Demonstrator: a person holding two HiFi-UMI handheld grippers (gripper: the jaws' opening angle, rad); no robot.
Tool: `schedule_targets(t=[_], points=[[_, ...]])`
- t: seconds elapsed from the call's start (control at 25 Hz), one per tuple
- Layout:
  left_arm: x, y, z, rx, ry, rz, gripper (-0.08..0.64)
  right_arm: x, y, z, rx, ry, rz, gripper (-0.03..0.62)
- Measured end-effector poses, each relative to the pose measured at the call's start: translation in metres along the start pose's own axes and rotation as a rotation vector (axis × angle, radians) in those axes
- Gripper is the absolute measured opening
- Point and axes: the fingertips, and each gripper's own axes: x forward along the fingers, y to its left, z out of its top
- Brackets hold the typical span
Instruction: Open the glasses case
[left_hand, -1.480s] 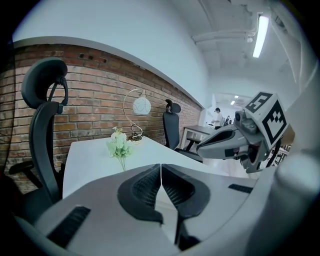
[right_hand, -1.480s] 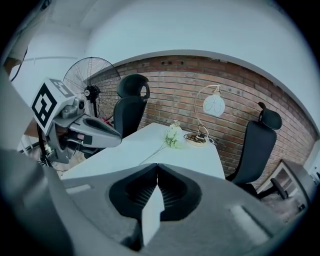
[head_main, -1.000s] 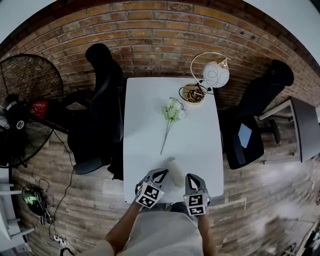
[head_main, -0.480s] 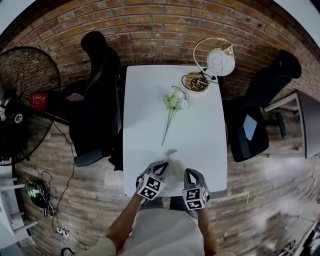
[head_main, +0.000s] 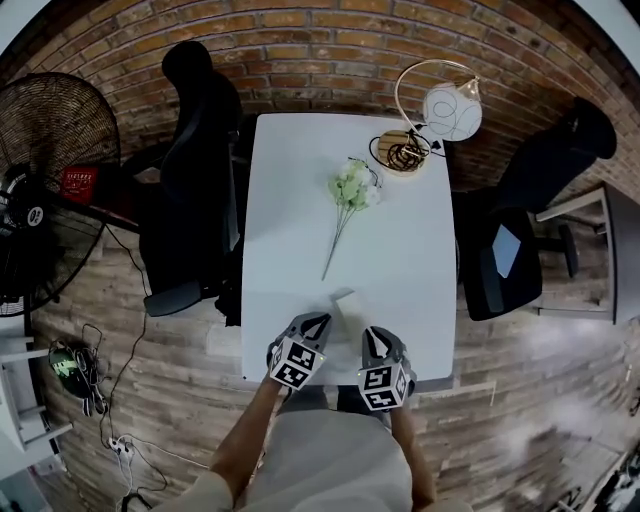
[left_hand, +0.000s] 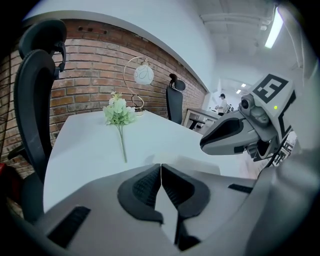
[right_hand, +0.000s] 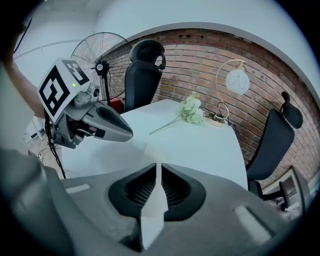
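Left gripper: jaws pressed together, nothing between. Right gripper: jaws almost closed, just starting to part, thin slit, nothing gripped. Both side by side over near edge of white table, pointing down and away.

Glasses case: pale, faint against tabletop, lying at near end just beyond tips, between both grippers; contact unclear.

Farther out: flower sprig mid-table, stem toward near side. Globe lamp at far right corner. Black chair left of table, second chair right. Fan far left.

Table: flowers, lamp, glasses case.
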Motion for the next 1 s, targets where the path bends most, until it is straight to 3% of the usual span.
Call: schedule_targets(t=[0.64,0.84,1.0], points=[[0.014,-0.008,-0.009,0.012,0.025,-0.038,0.008,0.014,0.015,-0.012,0.036,0.049,0.025,0.091],[0.020,-0.011,-0.011,0.021,0.033,-0.047,0.008,0.021,0.017,-0.019,0.049,0.074,0.040,0.208],[0.023,-0.013,-0.011,0.028,0.034,-0.055,0.008,0.027,0.019,-0.023,0.059,0.092,0.054,0.254]])
